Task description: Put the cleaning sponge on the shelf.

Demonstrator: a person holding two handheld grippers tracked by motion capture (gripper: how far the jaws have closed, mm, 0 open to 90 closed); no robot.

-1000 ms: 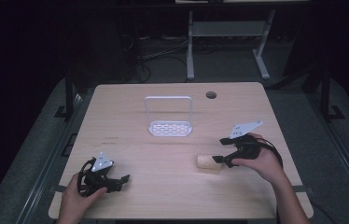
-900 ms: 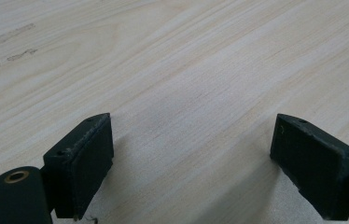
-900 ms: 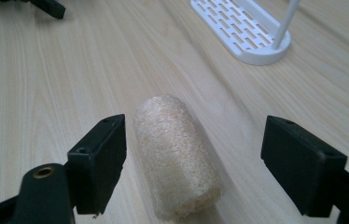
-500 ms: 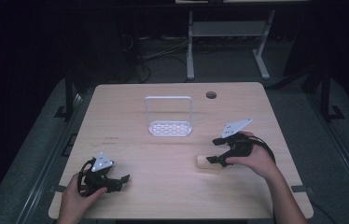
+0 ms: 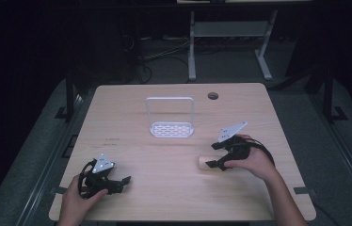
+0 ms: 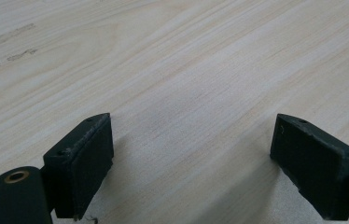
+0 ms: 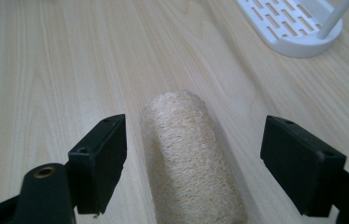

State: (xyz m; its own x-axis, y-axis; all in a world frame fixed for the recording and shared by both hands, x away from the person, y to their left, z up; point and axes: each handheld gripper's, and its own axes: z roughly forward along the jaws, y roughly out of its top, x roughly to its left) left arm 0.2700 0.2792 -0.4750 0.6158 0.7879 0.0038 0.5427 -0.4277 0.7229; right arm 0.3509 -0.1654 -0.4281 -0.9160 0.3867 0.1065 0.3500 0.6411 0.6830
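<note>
Broadly, the pale wooden bench [image 5: 174, 188] carries a white slotted rack [image 5: 171, 128] (nothing in it) near its middle. Right of centre, the right claw [image 7: 193, 163] stands wide around a beige, fibrous loofah roll [image 7: 189, 158] lying flat, pads clear of it. The left claw [image 6: 193, 168] gapes wide over bare wood.

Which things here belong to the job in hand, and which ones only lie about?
In the job:
- loofah roll, lying between the open jaws of the right gripper, not yet gripped

Lying about:
- white rack, standing apart behind the roll
- left gripper, open over bare table
</note>
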